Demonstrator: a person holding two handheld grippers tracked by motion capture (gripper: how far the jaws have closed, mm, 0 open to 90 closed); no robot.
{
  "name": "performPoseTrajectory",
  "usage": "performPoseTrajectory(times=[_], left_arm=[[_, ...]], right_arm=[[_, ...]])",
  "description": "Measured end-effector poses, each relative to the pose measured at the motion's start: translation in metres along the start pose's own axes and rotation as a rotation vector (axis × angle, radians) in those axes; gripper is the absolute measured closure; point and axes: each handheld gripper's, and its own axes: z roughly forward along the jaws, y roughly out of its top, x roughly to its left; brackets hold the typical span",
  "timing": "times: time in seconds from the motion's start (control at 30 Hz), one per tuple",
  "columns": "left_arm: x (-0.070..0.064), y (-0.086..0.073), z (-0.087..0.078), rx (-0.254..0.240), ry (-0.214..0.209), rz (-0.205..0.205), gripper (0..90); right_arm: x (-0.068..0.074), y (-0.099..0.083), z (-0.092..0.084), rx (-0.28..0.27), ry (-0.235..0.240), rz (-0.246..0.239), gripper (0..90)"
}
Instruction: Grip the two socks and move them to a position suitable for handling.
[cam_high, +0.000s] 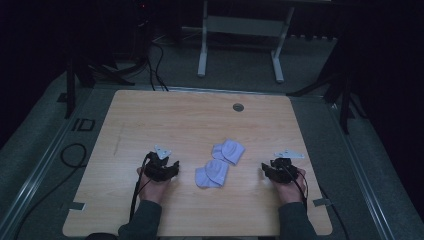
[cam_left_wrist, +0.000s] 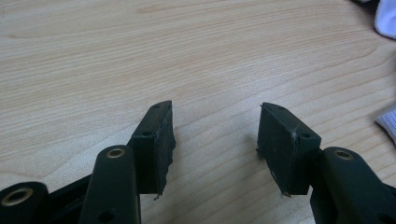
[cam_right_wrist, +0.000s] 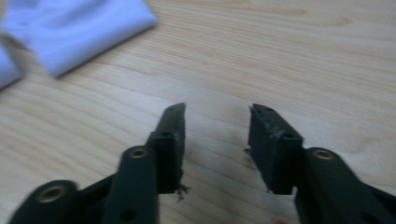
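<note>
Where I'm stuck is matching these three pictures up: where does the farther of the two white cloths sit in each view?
High view: farther white cloth at table centre, just right of the middle.
Left gripper view: cut off in the top right corner.
Right gripper view: large, blurred, top left; this match is likely, not certain.
Shared landmark: the nearer white cloth beside it, at the left gripper view's right edge and the right gripper view's left edge.

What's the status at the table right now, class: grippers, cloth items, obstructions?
Left gripper open, empty. Right gripper open, empty. Two white socks between them, untouched. Nothing blocking.
</note>
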Motion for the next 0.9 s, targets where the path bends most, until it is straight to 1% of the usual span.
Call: performPoseTrajectory(times=[0.03,0.07,0.1,0.2,0.3,0.33,0.37,0.47,0.57,0.63,0.77,0.9], left_arm=[[0.001,0.000,0.000,-0.001,-0.003,-0.006,45.8],[0.001,0.000,0.000,-0.001,-0.003,-0.006,45.8],[0.001,0.001,0.000,0.002,-0.008,-0.014,45.8],[0.001,0.001,0.000,0.007,-0.005,-0.010,45.9],[0.001,0.001,-0.001,0.012,-0.005,-0.010,45.9],[0.001,0.001,-0.001,0.012,-0.006,-0.011,45.9],[0.001,0.001,-0.001,0.012,-0.006,-0.012,46.1],[0.001,0.002,-0.001,0.013,-0.006,-0.014,46.7],[0.001,0.002,-0.001,0.013,-0.009,-0.018,47.0],[0.001,0.002,-0.001,0.014,-0.012,-0.021,47.6],[0.000,0.003,-0.001,0.018,-0.017,-0.017,47.9],[0.000,0.003,-0.001,0.018,-0.019,-0.016,48.0]], right_arm=[[0.001,0.001,-0.001,-0.002,0.012,-0.008,61.7],[0.001,0.001,-0.001,-0.002,0.012,-0.008,61.7],[0.004,0.003,-0.003,-0.006,0.026,-0.018,67.0],[0.008,0.004,-0.006,-0.009,0.035,-0.030,73.7],[0.012,0.005,-0.009,-0.023,0.049,-0.042,85.2],[0.014,0.006,-0.010,-0.033,0.054,-0.044,88.4],[0.016,0.007,-0.012,-0.040,0.062,-0.043,89.7],[0.023,0.011,-0.014,-0.056,0.086,-0.059,90.0],[0.031,0.015,-0.015,-0.064,0.118,-0.079,90.0],[0.037,0.017,-0.015,-0.068,0.131,-0.095,90.0],[0.051,0.020,-0.013,-0.060,0.165,-0.128,90.0],[0.069,0.022,-0.007,-0.047,0.204,-0.175,90.0]])
